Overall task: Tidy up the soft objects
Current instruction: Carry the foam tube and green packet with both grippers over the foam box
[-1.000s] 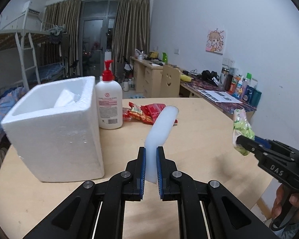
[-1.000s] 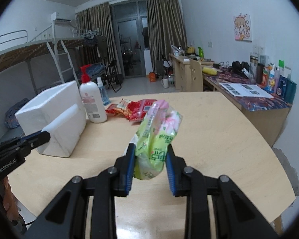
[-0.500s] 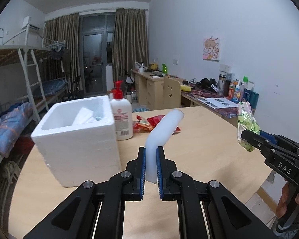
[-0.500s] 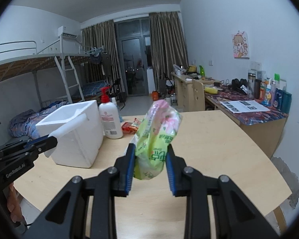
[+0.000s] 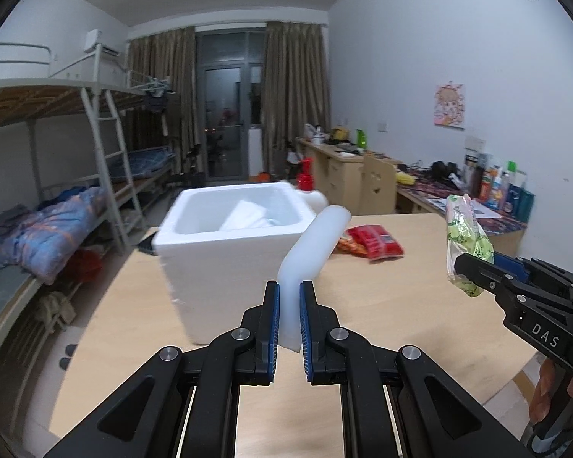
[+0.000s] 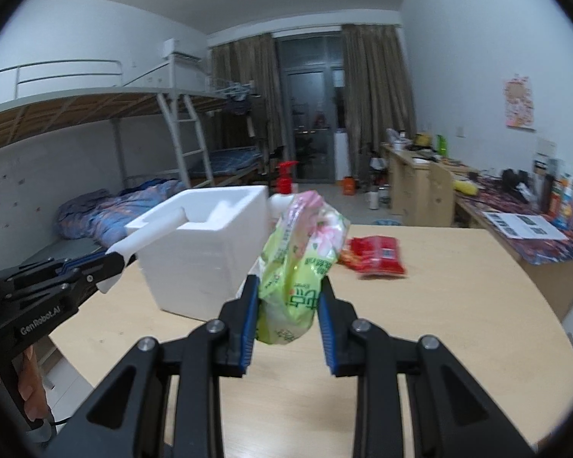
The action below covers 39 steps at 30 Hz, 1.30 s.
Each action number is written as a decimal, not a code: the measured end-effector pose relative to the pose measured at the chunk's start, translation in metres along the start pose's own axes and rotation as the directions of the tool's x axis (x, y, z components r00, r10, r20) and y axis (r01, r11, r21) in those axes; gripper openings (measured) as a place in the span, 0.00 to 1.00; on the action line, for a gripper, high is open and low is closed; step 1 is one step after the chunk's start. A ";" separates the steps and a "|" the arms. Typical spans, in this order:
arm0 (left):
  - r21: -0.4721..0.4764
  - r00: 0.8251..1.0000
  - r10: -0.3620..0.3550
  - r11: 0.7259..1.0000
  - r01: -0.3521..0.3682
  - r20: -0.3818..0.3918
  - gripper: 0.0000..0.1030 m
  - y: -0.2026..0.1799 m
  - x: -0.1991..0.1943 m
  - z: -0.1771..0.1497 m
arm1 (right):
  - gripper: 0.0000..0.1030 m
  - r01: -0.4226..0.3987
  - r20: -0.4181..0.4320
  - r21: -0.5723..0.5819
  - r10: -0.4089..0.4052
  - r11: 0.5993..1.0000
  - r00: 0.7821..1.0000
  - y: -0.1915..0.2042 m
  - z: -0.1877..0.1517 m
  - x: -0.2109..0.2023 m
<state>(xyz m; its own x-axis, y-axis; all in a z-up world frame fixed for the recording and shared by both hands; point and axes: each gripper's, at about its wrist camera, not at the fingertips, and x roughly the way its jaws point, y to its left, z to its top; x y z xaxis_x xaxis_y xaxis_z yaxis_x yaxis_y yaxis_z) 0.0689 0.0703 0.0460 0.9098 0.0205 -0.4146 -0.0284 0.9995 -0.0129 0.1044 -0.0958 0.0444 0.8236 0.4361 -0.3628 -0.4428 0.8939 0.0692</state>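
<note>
- Foam, white and bent, is what I hold in my left gripper (image 5: 287,315): the foam strip (image 5: 313,244) is pinched at its lower end between the blue pads, so its free end arches up and forward toward the foam box (image 5: 229,244). I judge I grip it low to leave the long part free to go in first.
- Green and pink plastic fills my right gripper (image 6: 287,320): the snack bag (image 6: 300,263) is clamped at its lower half, jaws narrowed onto it, and its crinkled top stands up above the pads. Both loads hang in the air over the wooden table (image 6: 458,305), touching nothing else.
- From the right wrist view, the strip's tip seems to lie across the box's near rim, though I cannot tell whether it touches.
- Something white already sits inside the box, so I judge the box to be the collecting place and both items bound for it.
- A red snack packet (image 5: 370,240) lies flat on the table to the right of the box, not yet picked up.
- A pump bottle (image 6: 284,191) with a red top stands just behind the box, mostly hidden by it.
- Risk, as I see it: the strip may spring back when released.
</note>
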 end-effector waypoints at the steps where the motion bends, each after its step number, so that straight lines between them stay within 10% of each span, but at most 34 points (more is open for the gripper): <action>1: -0.004 1.000 0.010 1.000 -0.010 -0.001 0.11 0.003 -0.001 -0.001 | 0.32 -0.015 -0.002 -0.007 0.015 1.000 1.000 0.004 0.001 0.003; 39: -0.062 0.993 0.117 0.991 -0.117 -0.001 0.11 0.043 0.022 0.050 | 0.32 -0.195 -0.053 -0.088 0.191 0.977 0.980 0.047 0.054 0.063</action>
<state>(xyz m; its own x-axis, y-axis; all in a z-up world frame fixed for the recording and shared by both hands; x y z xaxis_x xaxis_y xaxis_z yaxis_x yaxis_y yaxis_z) 0.1083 0.1146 0.0823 0.8996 0.1376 -0.4144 -0.1605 0.9868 -0.0207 0.1543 -0.0206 0.0747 0.7041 0.5925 -0.3913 -0.6243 0.7792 0.0565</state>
